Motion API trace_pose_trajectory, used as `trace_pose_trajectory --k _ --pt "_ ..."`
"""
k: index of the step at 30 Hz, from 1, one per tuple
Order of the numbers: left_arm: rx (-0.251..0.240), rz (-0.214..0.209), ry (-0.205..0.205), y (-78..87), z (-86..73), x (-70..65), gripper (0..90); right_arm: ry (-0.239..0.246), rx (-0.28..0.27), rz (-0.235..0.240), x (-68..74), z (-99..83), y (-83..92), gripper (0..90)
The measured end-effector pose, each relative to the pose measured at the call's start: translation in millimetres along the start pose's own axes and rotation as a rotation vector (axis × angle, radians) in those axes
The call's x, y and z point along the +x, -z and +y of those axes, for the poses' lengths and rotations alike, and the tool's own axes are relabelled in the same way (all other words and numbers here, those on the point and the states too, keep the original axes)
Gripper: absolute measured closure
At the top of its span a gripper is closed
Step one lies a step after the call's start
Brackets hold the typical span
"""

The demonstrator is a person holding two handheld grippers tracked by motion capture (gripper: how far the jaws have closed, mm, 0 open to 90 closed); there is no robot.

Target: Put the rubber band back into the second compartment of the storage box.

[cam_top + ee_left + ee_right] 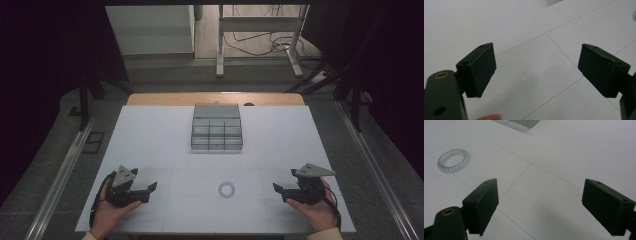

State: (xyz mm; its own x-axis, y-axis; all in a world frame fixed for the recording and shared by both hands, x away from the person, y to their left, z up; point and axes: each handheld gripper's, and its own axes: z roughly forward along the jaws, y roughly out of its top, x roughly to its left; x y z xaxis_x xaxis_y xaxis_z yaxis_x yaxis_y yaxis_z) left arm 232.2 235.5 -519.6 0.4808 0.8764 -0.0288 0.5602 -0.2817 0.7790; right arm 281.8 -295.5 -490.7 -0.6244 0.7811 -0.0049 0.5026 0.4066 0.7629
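A clear coiled hair tie [226, 189] lies flat on the white table, near its front middle; the right gripper view has it at the upper left [453, 160]. My left gripper [148, 191] rests at the front left, held by a hand, jaws wide open with nothing between them [536, 67]. At the front right my right gripper [280, 191] is open too, empty, its jaws pointing toward the tie [540, 202]. A grey organiser box [217, 128] with several small compartments stands at the table's middle back.
The white table top [150, 145] carries thin seam lines. A wooden edge [215, 98] runs along its far side. Beyond stand a white cabinet [150, 30], desk legs [220, 45] and floor cables [265, 42]. Metal rails [65, 170] flank the table.
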Motion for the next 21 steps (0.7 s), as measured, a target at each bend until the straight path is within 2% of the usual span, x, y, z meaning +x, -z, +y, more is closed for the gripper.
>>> trace_pose_trajectory --k 7,13,21 --pt "0.002 0.002 -0.001 -0.5 0.1 -0.3 15.3 0.019 0.013 0.019 5.9 7.5 2.6 14.9" --pt "0.004 0.003 -0.002 -1.1 0.1 -0.3 15.2 0.009 0.02 0.024 9.7 16.4 5.9 14.9" --pt "0.004 -0.001 -0.004 -1.5 0.6 -1.5 15.2 0.019 0.04 0.033 14.1 27.3 10.1 16.1"
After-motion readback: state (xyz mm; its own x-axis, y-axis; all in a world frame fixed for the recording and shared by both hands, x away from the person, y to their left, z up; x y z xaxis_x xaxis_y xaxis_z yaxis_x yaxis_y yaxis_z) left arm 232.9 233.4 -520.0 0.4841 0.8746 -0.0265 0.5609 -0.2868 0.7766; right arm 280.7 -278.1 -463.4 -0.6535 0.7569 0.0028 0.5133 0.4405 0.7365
